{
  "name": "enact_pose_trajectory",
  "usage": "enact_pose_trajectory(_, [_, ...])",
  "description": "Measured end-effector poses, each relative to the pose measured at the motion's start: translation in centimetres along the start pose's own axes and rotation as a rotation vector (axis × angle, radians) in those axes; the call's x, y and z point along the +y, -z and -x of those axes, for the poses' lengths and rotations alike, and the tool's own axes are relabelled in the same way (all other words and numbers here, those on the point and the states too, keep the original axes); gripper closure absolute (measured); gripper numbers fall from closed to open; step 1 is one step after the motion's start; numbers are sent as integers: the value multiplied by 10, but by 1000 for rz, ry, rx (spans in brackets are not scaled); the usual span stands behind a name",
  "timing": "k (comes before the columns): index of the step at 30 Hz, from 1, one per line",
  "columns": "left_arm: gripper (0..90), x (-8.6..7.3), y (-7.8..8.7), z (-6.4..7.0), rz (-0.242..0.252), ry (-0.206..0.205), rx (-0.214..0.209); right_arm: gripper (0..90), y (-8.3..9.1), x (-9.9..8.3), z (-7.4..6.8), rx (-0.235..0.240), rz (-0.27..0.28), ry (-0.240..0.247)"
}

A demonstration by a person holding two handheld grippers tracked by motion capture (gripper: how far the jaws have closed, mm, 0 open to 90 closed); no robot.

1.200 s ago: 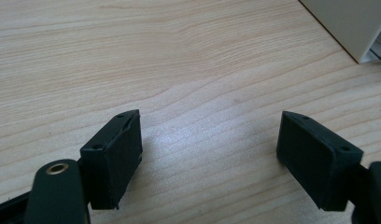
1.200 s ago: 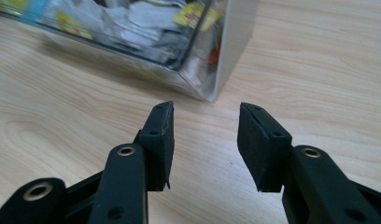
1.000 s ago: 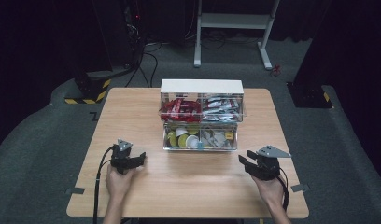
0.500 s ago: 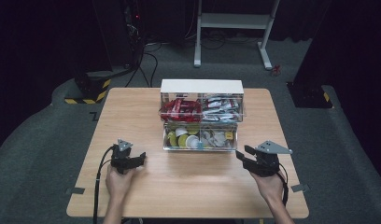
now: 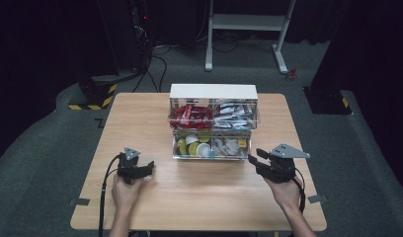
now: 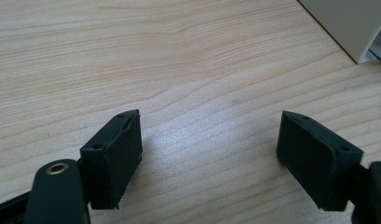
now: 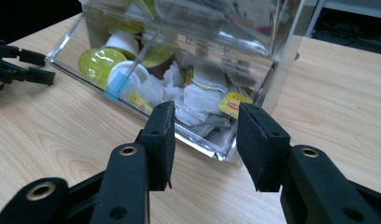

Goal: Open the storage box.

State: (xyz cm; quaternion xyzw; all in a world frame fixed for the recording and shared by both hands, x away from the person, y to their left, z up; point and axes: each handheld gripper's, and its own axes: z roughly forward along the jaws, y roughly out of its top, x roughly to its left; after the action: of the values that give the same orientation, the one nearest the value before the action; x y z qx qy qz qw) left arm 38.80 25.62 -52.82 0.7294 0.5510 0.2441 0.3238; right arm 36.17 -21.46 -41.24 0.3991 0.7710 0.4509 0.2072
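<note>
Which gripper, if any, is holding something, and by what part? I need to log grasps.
Neither. The left gripper is open above bare table; the right gripper is open, short of the clear organizer.

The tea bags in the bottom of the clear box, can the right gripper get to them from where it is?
Probably yes. The right gripper is open and points at the tea bags, with bare table in front. But the clear box has a front wall it may need to reach over.

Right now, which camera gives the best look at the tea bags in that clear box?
The right gripper view: the tea bags lie close behind the clear box wall. The high view shows them small and blurred. The left gripper view catches just the box's corner.
</note>
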Motion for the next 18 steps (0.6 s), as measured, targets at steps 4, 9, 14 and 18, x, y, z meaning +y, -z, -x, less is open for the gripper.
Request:
enact_pose_trajectory(4, [226, 0, 0, 0, -1, 0, -1, 602, 2, 10, 0, 23, 14, 6])
enact_pose_trajectory(9, [226, 0, 0, 0, 0, 1, 0, 613, 3, 25, -3, 35, 20, 28])
enact_pose_trajectory(14, [226, 0, 0, 0, 0, 0, 0, 633, 2, 35, -5, 62, 27, 35])
enact_pose_trajectory(18, [226, 0, 0, 0, 0, 0, 0, 644, 3, 40, -4, 95, 37, 10])
